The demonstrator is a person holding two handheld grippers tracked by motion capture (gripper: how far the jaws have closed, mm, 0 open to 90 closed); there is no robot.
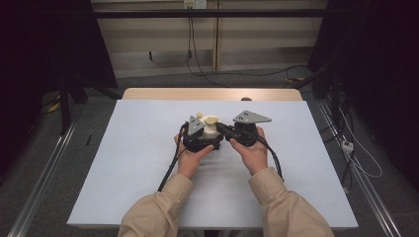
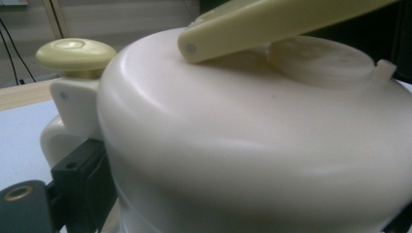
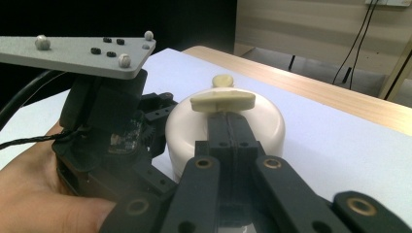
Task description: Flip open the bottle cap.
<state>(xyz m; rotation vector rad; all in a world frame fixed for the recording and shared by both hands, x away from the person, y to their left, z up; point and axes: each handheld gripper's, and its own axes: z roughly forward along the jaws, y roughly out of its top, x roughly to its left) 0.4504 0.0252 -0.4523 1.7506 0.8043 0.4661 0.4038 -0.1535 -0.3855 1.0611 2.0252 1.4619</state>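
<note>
A cream round container [image 1: 209, 132] with a pale yellow handle [image 1: 212, 120] and a yellow knob [image 1: 199, 115] stands mid-table. My left gripper [image 1: 203, 140] is shut on its body; in the left gripper view one black finger [image 2: 77, 179] presses the container [image 2: 243, 145] below the knob [image 2: 75, 53], and the handle [image 2: 272, 22] slants up across the lid. My right gripper [image 1: 221, 128] comes in from the right, shut. In the right gripper view its jaws [image 3: 228, 121] lie together on the lid [image 3: 269, 126], tips against the handle [image 3: 221, 101]. Whether they pinch it I cannot tell.
A white sheet [image 1: 148, 148] covers the table, with a wooden edge [image 1: 212, 94] at the back. Cables [image 1: 170, 168] trail from both grippers toward the person's sleeves. Dark curtains and metal rails flank the table.
</note>
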